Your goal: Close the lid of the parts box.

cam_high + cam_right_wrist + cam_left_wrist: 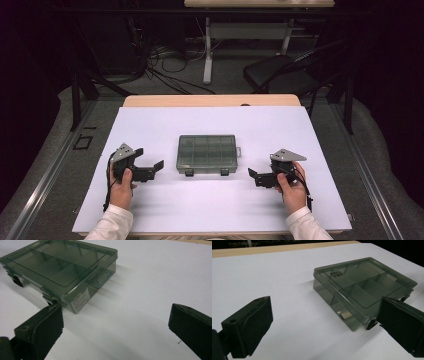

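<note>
Black and spread wide, my left tongs (150,169) and my right tongs (256,176) rest low over the white bench (150,125), each empty, each pointed inward at the smoky plastic box (206,153) that sits between them. From the left tongs' own camera the two dark jaws stand far apart with bare bench between, and the box (362,287) lies just ahead and to the side, its near corner close to one jaw but not touching it. From the right tongs' camera the picture mirrors that: jaws wide, nothing gripped, the box (62,270) just beyond one jaw, a small white label (80,299) on its end wall.

Inside the clear lid I can make out dividers and what look like empty compartments. The lid lies flat and shut, and two dark latches (189,172) sit on the front edge, the side nearest me. My hands (121,189) hold the tongs steady on either side, well short of contact.

By my reading, this is the very start of the job: the approach, with the box untouched and its lid yet to be opened. What comes next, I judge, calls for one pair of tongs to brace the box against sliding on the smooth bench while the other works a front latch, a small target that wants a narrow, careful pinch rather than this wide stance.
</note>
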Demonstrator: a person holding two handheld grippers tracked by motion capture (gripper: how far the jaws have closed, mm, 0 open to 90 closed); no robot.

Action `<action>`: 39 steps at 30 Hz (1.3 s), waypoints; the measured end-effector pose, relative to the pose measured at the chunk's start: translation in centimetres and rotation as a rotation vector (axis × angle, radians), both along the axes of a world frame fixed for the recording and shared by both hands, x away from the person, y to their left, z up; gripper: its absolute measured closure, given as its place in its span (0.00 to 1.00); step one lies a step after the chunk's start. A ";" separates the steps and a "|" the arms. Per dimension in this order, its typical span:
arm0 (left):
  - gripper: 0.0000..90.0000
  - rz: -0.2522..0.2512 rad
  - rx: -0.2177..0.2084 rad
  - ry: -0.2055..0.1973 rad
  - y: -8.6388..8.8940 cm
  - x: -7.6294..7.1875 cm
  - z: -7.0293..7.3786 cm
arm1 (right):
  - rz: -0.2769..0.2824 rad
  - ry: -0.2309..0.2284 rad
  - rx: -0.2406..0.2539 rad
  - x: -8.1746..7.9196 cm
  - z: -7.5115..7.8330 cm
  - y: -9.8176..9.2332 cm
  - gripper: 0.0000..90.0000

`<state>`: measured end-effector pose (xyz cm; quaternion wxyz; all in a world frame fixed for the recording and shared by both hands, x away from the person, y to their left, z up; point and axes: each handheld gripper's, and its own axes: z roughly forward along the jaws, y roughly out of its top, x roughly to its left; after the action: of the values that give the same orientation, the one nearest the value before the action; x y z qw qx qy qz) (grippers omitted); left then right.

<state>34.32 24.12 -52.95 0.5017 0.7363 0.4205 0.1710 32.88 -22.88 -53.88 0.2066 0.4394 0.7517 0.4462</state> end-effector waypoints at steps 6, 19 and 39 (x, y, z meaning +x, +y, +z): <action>0.00 -0.027 0.024 -0.029 -0.2 0.1 -0.2 | -0.015 -0.003 0.024 0.2 -0.5 -0.5 0.00; 0.00 -0.013 0.026 -0.001 0.1 0.5 -0.8 | -0.028 0.024 0.010 0.6 -1.0 -0.7 0.00; 0.00 -0.005 0.025 0.005 0.2 0.7 -0.9 | -0.038 0.046 -0.014 0.8 -1.3 -0.7 0.01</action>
<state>35.01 24.37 -53.87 0.4919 0.7439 0.4180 0.1730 33.70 -23.57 -55.22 0.2009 0.4624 0.7509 0.4266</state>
